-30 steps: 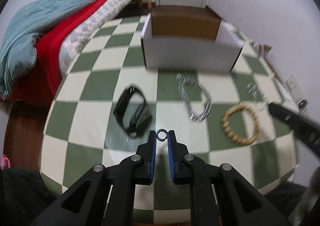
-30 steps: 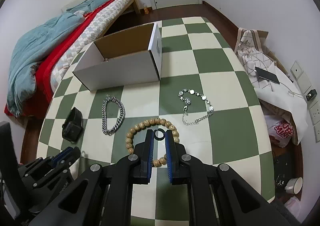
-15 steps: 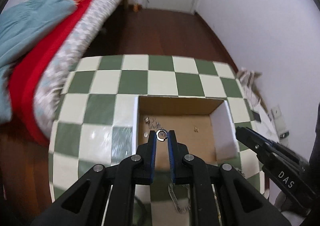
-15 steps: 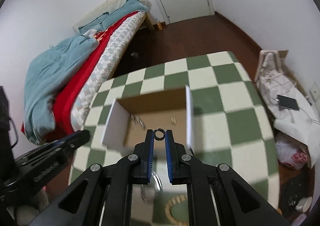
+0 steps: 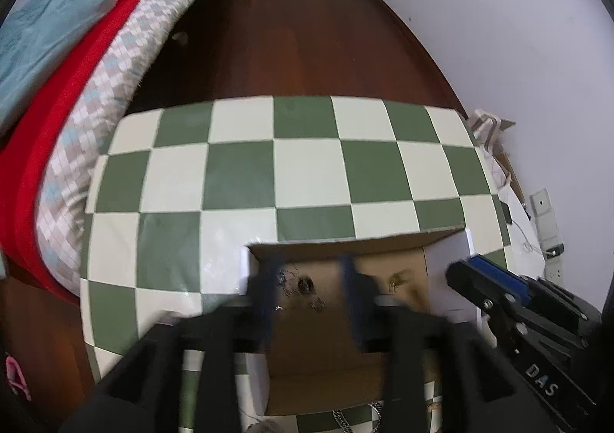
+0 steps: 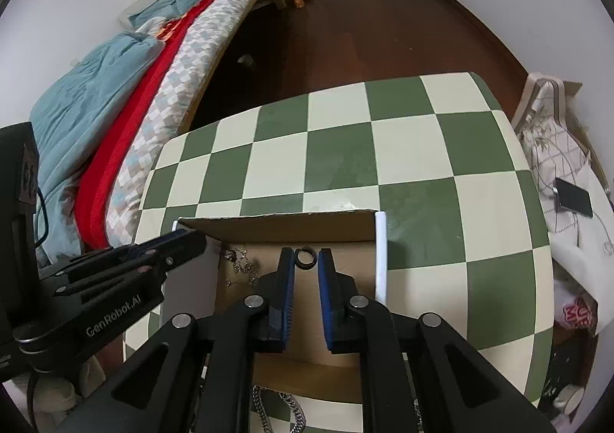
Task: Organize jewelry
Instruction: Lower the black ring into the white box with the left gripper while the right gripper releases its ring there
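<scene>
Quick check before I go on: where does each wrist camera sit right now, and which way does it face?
Left wrist: above the cardboard box, looking down past the blurred, open left gripper; right gripper enters at right.
Right wrist: above the same box, behind the right gripper pinching a dark ring; left gripper enters at left.
Shared: box, checkered table, bed.

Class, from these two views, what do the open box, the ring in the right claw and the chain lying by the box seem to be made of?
Box: probably cardboard, brown matte inside, white outside, thin cut edges. Ring, gripped by the right claw: dark and dull; metal or resin, hard to say. Chain: likely metal, with silvery, shiny links.
</scene>
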The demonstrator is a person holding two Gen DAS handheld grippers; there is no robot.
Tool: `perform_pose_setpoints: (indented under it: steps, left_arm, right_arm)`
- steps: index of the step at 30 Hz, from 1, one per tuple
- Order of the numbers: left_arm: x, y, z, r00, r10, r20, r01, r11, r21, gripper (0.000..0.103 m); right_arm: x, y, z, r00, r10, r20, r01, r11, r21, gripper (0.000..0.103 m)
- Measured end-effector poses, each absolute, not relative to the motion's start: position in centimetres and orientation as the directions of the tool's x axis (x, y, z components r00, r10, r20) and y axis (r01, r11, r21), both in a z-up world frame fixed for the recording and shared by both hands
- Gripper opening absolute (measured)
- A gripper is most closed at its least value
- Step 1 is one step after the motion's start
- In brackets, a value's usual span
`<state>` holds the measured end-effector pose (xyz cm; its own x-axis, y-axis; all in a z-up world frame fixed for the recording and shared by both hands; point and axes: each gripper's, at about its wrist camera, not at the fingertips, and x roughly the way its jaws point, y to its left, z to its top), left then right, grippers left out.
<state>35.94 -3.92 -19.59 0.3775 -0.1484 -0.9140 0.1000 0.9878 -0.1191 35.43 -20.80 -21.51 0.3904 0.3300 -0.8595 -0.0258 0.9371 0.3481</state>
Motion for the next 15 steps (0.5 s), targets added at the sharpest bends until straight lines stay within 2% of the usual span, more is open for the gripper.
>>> perform_pose_setpoints:
  steps: [1, 2, 5, 6, 9, 11, 13, 15]
  left_arm:
    - [36.0, -3.7, -19.3, 0.391, -0.143, -0.909, 0.094, 0.989, -0.115, 0.085]
    - [35.9, -3.4, -18.8, 0.406, -0.138, -0.903, 0.087, 0.990, -0.112, 0.088]
    - [35.4, -2.4, -17.7, 0.436, -0.116, -0.892, 0.059, 0.993, -0.100, 0.090]
    - [35.2, -2.0, -17.3, 0.446, -0.098, -0.889, 0.048, 0.995, -0.085, 0.094]
    - [33.7, -0.9, -16.4, 0.492, -0.027, -0.870, 0.016, 1.000, -0.022, 0.100]
    - [32.5, -0.3, -16.2, 0.515, 0.012, -0.857, -0.005, 1.000, 0.011, 0.102]
    - [31.1, 0.2, -16.3, 0.527, 0.048, -0.849, -0.028, 0.999, 0.039, 0.102]
    - [29.7, 0.5, -16.7, 0.531, 0.095, -0.842, -0.051, 0.996, 0.080, 0.102]
  right_arm:
    - [35.3, -21.1, -21.3, 0.400, 0.329, -0.855, -0.016, 0.936, 0.352, 0.026]
    - [35.1, -21.3, -21.1, 0.405, 0.327, -0.854, -0.011, 0.935, 0.354, 0.032]
    - [34.3, -21.8, -20.2, 0.429, 0.308, -0.849, -0.002, 0.940, 0.340, 0.035]
    - [34.0, -22.0, -19.9, 0.431, 0.306, -0.849, 0.000, 0.941, 0.339, 0.036]
    - [32.9, -22.2, -19.3, 0.437, 0.270, -0.858, 0.008, 0.953, 0.303, 0.056]
    - [32.0, -22.0, -19.2, 0.432, 0.218, -0.875, 0.009, 0.969, 0.246, 0.082]
    - [31.1, -21.6, -19.4, 0.414, 0.165, -0.895, 0.005, 0.983, 0.183, 0.093]
    - [30.3, -21.1, -19.7, 0.399, 0.120, -0.909, -0.001, 0.991, 0.131, 0.093]
